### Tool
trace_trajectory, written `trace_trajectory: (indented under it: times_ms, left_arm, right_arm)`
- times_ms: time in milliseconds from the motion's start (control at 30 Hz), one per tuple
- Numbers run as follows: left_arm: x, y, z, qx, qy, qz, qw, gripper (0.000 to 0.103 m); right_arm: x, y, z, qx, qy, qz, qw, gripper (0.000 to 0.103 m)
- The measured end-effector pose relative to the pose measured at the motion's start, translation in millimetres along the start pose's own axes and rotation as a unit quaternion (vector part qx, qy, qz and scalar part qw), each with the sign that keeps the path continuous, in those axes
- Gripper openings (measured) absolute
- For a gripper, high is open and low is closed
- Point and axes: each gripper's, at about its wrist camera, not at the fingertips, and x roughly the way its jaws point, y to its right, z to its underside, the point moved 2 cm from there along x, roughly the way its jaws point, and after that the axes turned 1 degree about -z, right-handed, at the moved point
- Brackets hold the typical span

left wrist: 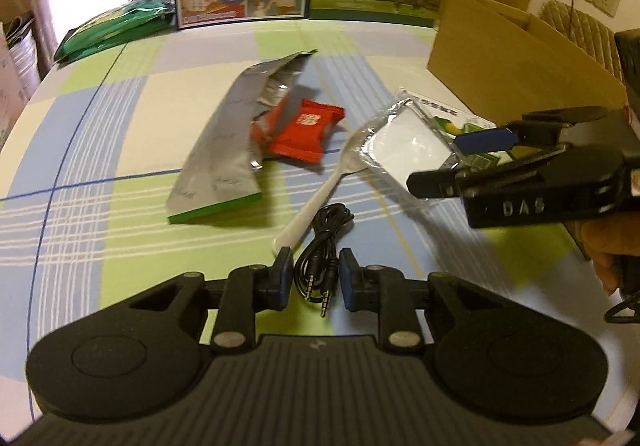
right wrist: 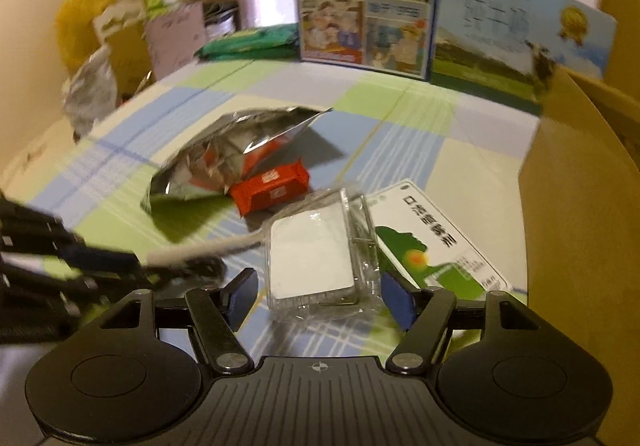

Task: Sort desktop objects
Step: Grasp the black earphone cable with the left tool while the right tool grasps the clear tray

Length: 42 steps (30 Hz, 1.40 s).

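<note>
Here the left gripper (left wrist: 312,280) stands open around the coiled black cable (left wrist: 320,258), not touching it. The right gripper (right wrist: 316,296) is wide open around the clear packet (right wrist: 312,258), gripping nothing.

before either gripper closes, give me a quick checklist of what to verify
1. Left hand-held gripper open: ok.
2. Cable plugs lie between the left fingers: ok.
3. Spoon handle touches or nearly touches the left blue pad; risk of snagging: not ok.
4. Right hand-held gripper open: ok.
5. Clear packet sits between the right fingers: ok.
6. Packet overlaps the white-green card, so the card may lift too: cannot tell.
</note>
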Motion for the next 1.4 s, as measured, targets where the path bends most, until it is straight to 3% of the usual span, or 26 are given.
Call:
trace_trajectory:
  times_ms: [267,333,400,533,667,800,867,967,1033,1100,1200,1400]
  left_arm:
    - [-0.3,0.5,6.2,0.009,-0.005,0.014,0.9998,0.02]
    - [0.0,4.2,6.6,0.018,-0.005,0.014,0.9997,0.024]
    - [1.2,8.8,6.6,0.03,-0.004,0.013,0.9995,0.029]
    - [5.5,16.2,6.8,0.045,-0.004,0.016,0.9989,0.03]
    - [5.9,16.8,8.3,0.051,-0.011,0.014,0.9985,0.029]
    - [1.2,16.3,12.2,0.05,-0.022,0.015,0.9984,0.016]
    - [-3.4,15.1,16.4,0.045,-0.029,0.019,0.9984,0.015]
    - [-14.3,14.0,24.6,0.042,-0.033,0.02,0.9984,0.015]
    - [-19.9,12.1,28.9,0.042,-0.032,0.019,0.9984,0.015]
    - [-21.7,9.6,30.8,0.04,-0.03,0.019,0.9986,0.015]
    - [-22.5,4.8,31.0,0.031,-0.025,0.021,0.999,0.018]
    - [-20.5,8.3,25.1,0.037,-0.013,0.021,0.999,0.034]
  right_arm:
    - [18.1,-16.5,2.1,-0.063,-0.016,0.027,0.998,0.069]
    - [18.7,-18.9,2.6,-0.067,-0.021,0.025,0.997,0.056]
    - [17.4,-19.8,2.0,-0.067,-0.023,0.025,0.997,0.054]
    - [11.7,-14.0,0.0,-0.02,-0.034,0.009,0.999,0.052]
    - [-6.1,-6.0,2.8,0.05,-0.049,-0.011,0.997,0.043]
    - [-25.8,-9.1,14.1,0.063,-0.061,-0.009,0.996,0.042]
    - [-34.9,-13.2,20.4,0.064,-0.063,-0.015,0.996,0.042]
    - [-42.8,-22.9,28.8,0.052,-0.068,-0.02,0.996,0.051]
    - [-45.8,-31.1,31.6,0.032,-0.064,-0.012,0.997,0.075]
    - [-46.7,-36.3,30.2,0.012,-0.051,-0.004,0.999,0.082]
    - [-41.5,-37.6,25.3,-0.003,-0.039,0.009,0.999,0.083]
    - [-18.6,-37.7,17.1,-0.02,-0.044,-0.002,0.999,0.083]
